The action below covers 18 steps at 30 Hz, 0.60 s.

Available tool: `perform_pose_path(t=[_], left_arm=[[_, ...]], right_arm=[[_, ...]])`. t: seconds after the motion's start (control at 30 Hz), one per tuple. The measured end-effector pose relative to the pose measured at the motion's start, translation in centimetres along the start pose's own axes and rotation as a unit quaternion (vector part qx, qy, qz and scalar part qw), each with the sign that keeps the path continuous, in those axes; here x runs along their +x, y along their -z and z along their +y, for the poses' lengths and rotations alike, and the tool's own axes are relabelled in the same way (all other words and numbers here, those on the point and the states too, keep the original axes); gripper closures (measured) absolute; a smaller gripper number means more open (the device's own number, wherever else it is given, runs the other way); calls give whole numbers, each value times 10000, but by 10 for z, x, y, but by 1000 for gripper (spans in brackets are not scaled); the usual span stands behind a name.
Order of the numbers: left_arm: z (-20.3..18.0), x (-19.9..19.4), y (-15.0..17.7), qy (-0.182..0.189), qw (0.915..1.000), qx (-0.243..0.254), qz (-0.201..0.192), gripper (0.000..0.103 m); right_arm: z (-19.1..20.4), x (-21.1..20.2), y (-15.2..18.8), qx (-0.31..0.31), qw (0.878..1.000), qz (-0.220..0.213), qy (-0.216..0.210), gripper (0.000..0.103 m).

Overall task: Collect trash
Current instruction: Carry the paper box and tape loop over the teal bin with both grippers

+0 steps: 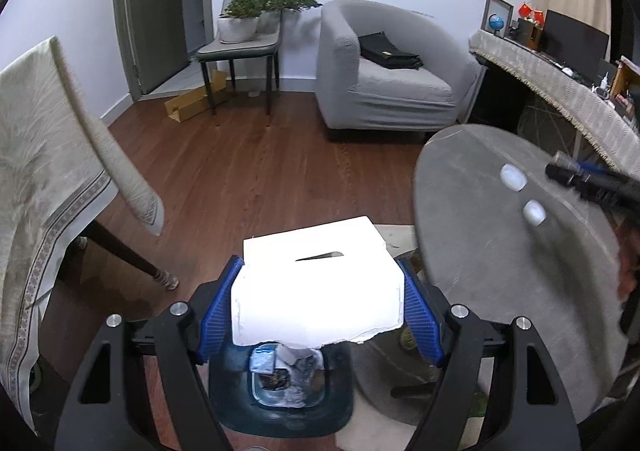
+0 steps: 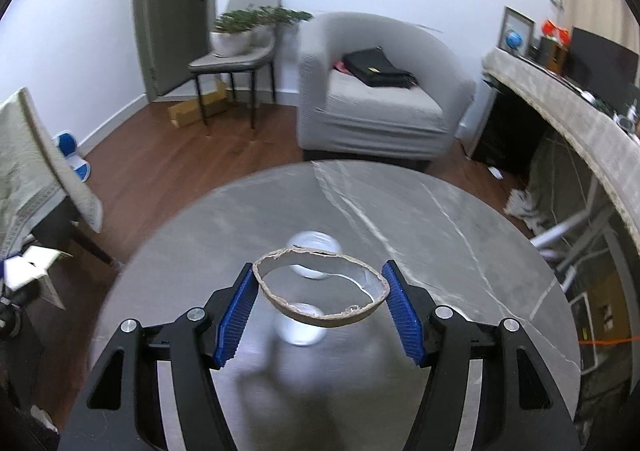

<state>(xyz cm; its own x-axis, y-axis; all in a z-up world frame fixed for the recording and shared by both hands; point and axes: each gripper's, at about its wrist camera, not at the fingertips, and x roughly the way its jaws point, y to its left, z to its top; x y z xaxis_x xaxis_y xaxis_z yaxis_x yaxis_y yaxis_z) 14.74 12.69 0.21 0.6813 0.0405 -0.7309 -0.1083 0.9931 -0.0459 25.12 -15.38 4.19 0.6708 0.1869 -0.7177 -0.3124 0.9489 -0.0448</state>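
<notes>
The left tool has its blue ribbed pads pressed on both sides of a white, torn-edged cardboard tissue box, held off the worktop's edge directly above the dark teal bin of crumpled waste on the floor. The right tool, about half open, squeezes a flattened brown cardboard ring over the middle of the round grey marble worktop. Both pieces look light and easily crushed, so opposite flat sides are probably the best hold.

Blown-out white box, blurred tabletop, fisheye edges
</notes>
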Motion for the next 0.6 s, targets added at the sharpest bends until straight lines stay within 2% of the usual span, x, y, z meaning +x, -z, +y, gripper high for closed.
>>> perform_pose_path(t=[0.3,0.6], left_arm=[[33,34,27,-211,9990,-74,377,26],[65,52,46,-221,9966,-283,745,25]], right_arm=[[57,-17,-10,-416,9976,-159,-522,38],[120,-16,-19,-686,9918,-129,-1071,38]])
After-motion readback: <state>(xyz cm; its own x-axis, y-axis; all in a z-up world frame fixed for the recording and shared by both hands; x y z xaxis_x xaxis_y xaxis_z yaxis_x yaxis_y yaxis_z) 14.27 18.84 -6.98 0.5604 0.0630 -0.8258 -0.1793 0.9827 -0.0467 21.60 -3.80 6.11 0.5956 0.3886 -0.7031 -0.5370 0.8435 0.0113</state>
